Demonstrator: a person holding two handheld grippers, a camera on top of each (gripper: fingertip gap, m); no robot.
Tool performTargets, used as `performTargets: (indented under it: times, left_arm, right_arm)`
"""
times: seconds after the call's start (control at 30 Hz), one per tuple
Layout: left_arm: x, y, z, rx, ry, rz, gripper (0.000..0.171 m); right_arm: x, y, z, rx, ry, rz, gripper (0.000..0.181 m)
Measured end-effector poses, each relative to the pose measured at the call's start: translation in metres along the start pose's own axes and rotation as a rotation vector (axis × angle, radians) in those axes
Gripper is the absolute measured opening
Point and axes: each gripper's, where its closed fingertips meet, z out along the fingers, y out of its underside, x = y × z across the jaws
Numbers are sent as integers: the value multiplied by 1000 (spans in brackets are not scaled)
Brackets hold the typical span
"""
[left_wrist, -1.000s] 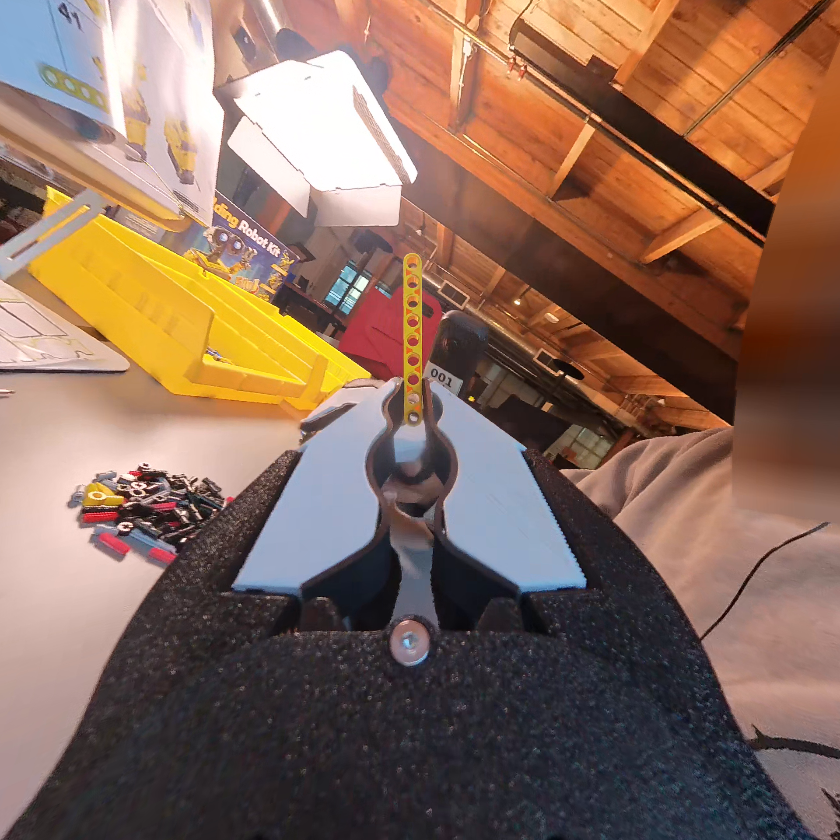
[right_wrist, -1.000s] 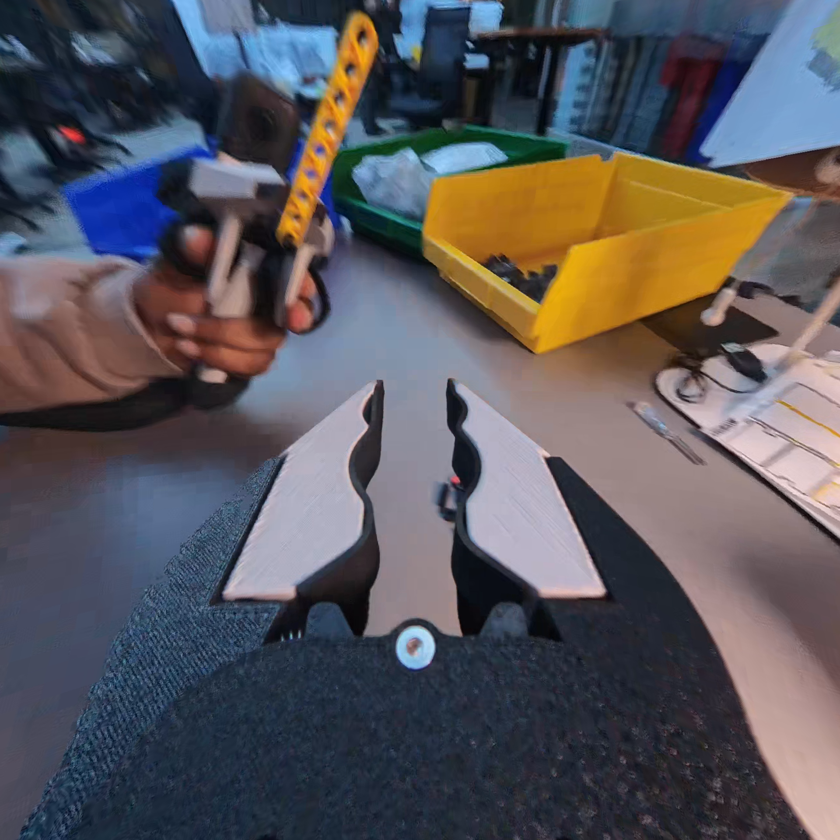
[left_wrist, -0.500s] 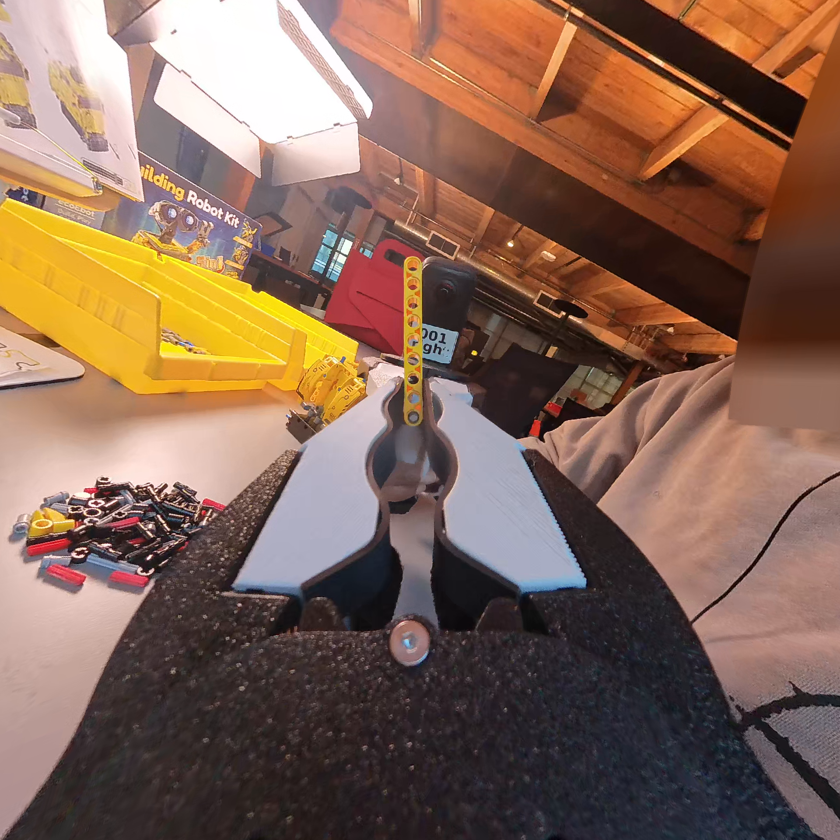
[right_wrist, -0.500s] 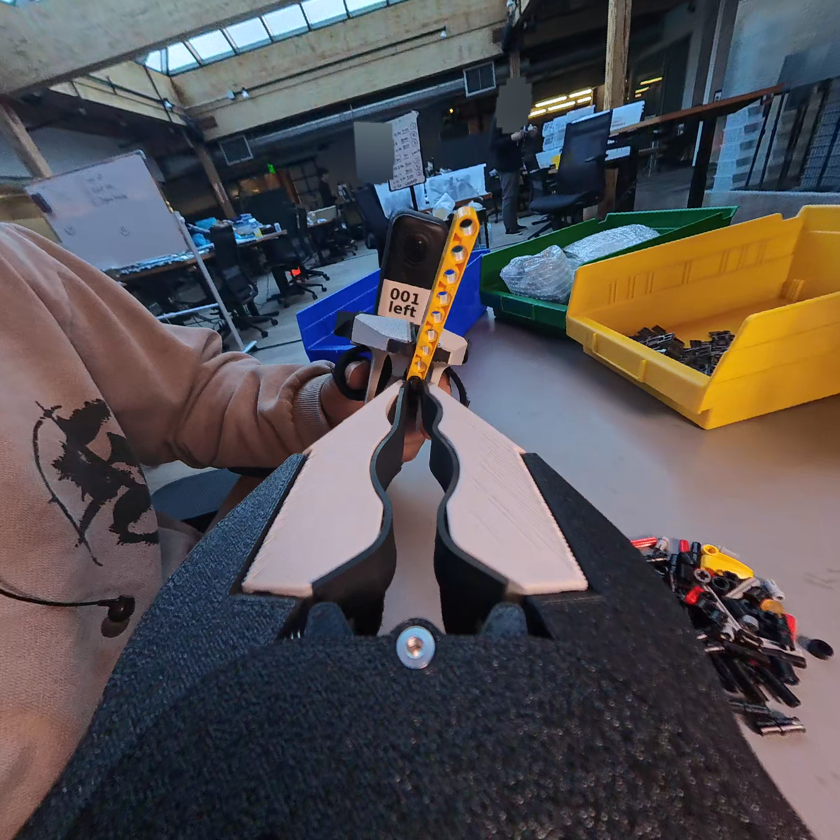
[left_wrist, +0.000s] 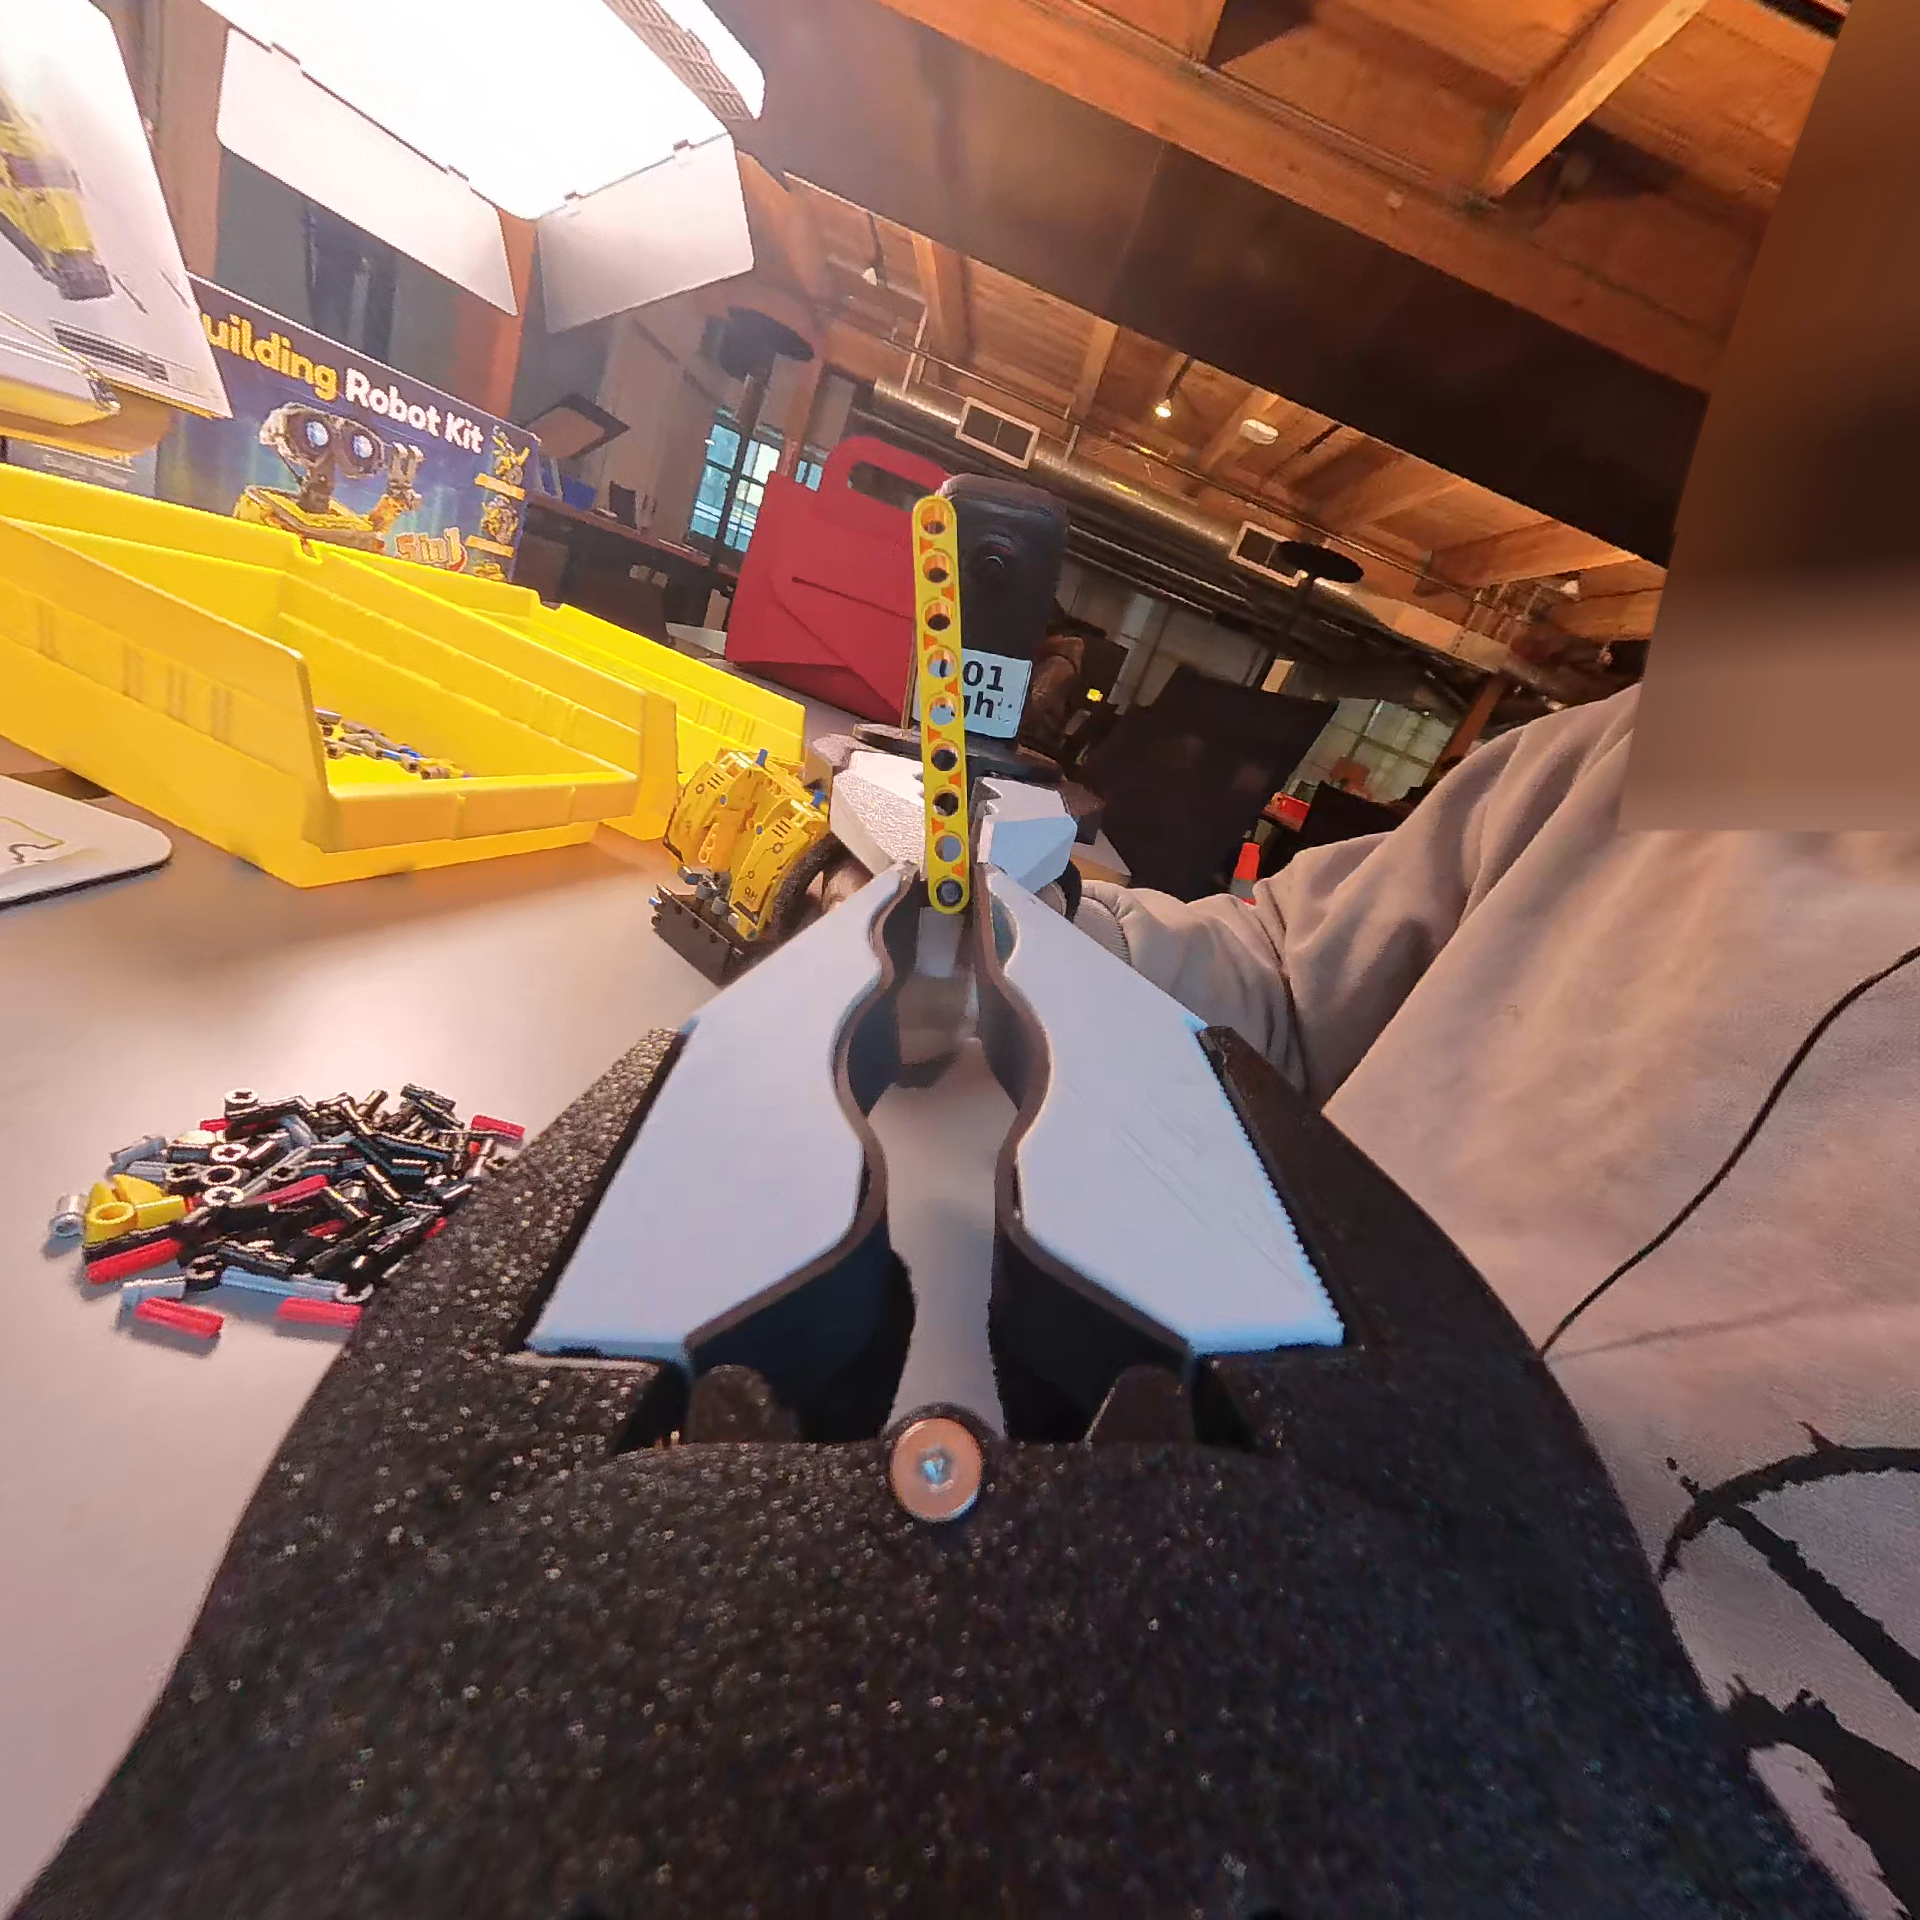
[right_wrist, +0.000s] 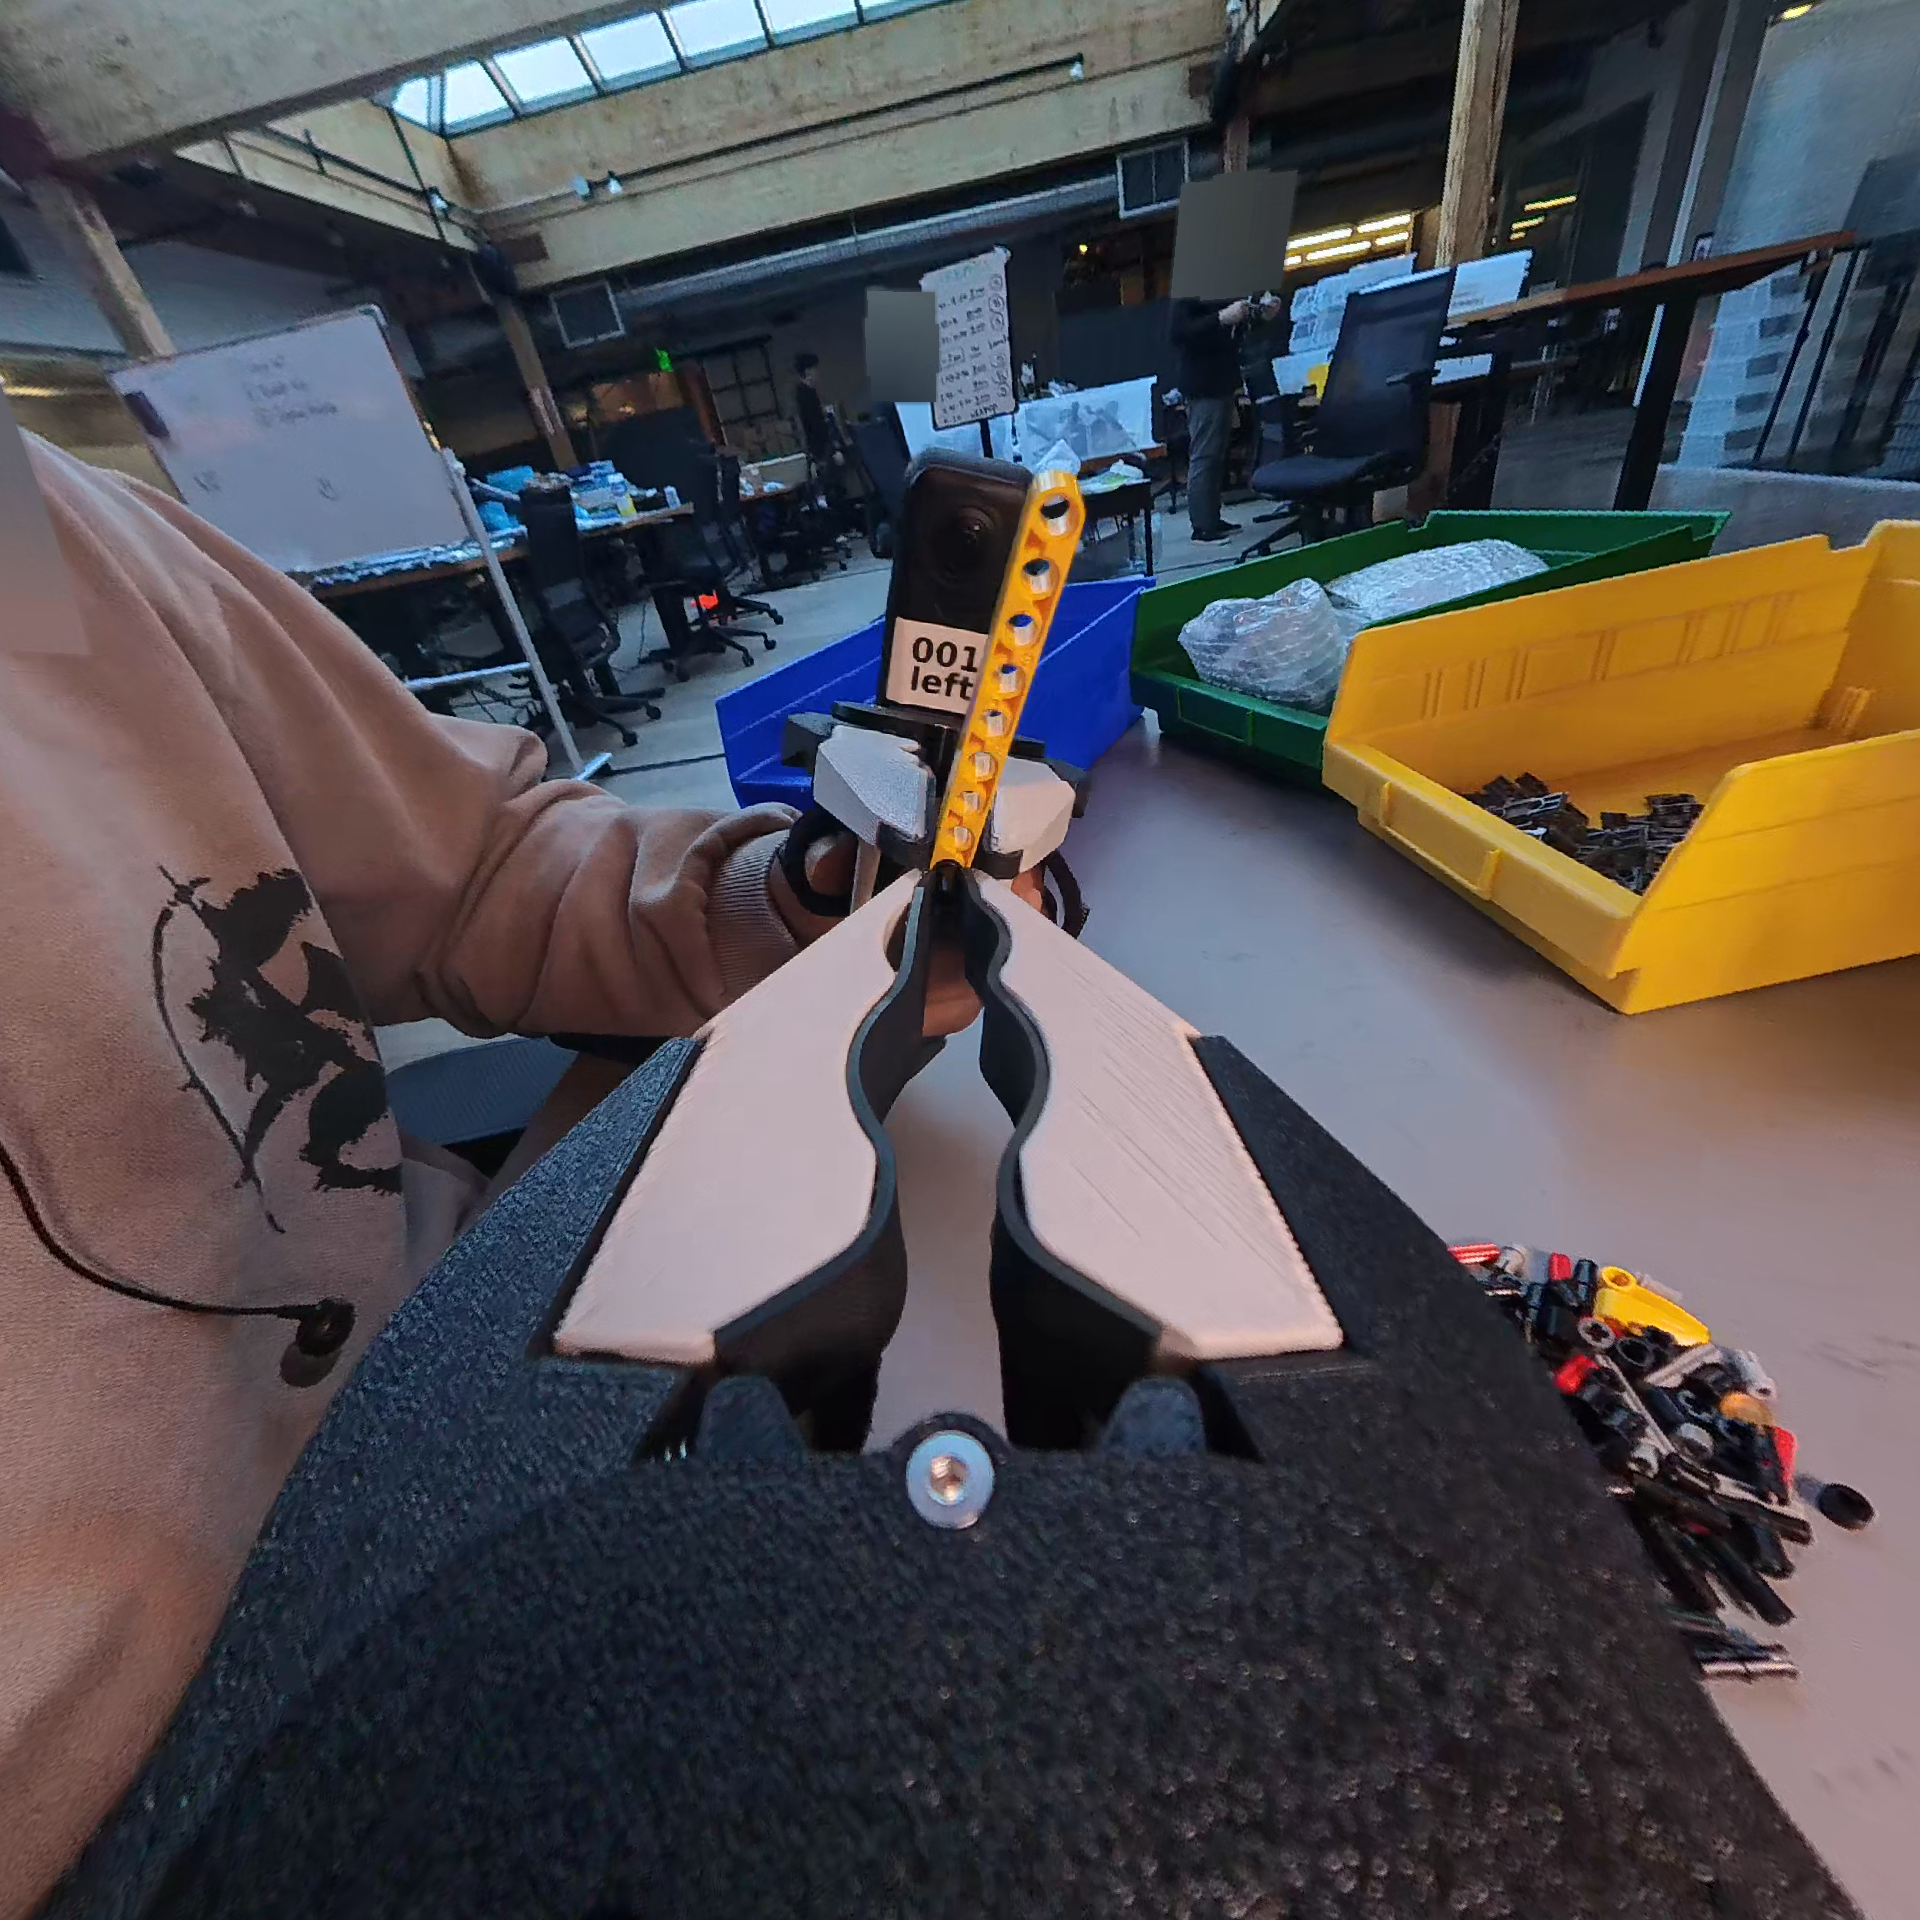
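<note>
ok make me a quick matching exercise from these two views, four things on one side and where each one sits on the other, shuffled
Things:
1. yellow beam
2. pile of small parts
3. bubble-wrapped bundle
4. dark pieces

Places:
A. in the green bin
B. loose on the table
C. in the yellow bin
D. at the left gripper tips

Pairs: 1-D, 2-B, 3-A, 4-C

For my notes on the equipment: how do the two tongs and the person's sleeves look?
Both tongs, left and right, have pale grey, wavy-edged fingers with black inner lining, on a black grainy body with one silver screw. Each carries a black camera with a white label. The sleeves are beige, ribbed at the cuff.
</note>
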Motion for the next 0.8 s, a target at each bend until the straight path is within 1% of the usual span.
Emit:
performTargets:
  times: [0.13,0.2,0.3,0.33,0.37,0.4,0.43,0.47,0.53,0.57,0.63,0.7,0.8]
  left_arm:
    - [2,0,-1,-48,2,15,6]
    - [2,1,-2,-97,-18,75,6]
    - [3,4,-2,-135,-31,116,6]
    - [-1,-4,-7,-94,-59,115,6]
    - [-11,-21,-23,-20,-104,96,6]
    - [-17,-36,-40,39,-132,96,5]
    - [-17,-38,-44,33,-133,122,6]
    - [-14,-31,-36,-3,-120,142,6]
    - [-14,-8,-14,-68,-99,114,6]
    - [-17,-3,-9,-89,-108,105,6]
    - [-26,1,-9,-113,-145,111,7]
    - [-36,3,-14,-103,-194,93,6]
    - [-42,3,-17,-81,-228,50,6]
  right_arm:
    - [-3,-1,1,12,-5,7,3]
    - [-3,0,1,7,-15,6,3]
    - [-5,1,-1,-14,-42,-4,3]
    - [-3,0,-4,-15,-40,-12,2]
    - [0,-6,-16,12,-46,4,2]
    - [8,-11,-32,23,-9,-3,2]
    - [15,-11,-43,1,43,-39,3]
    - [15,-13,-47,-2,62,-54,3]
    - [14,-17,-42,-16,92,-97,3]
    - [18,-19,-41,-23,120,-112,3]
    - [30,-19,-47,-39,180,-117,3]
    - [51,-9,-54,-96,290,-129,3]
    - [91,26,-58,-276,486,-188,3]
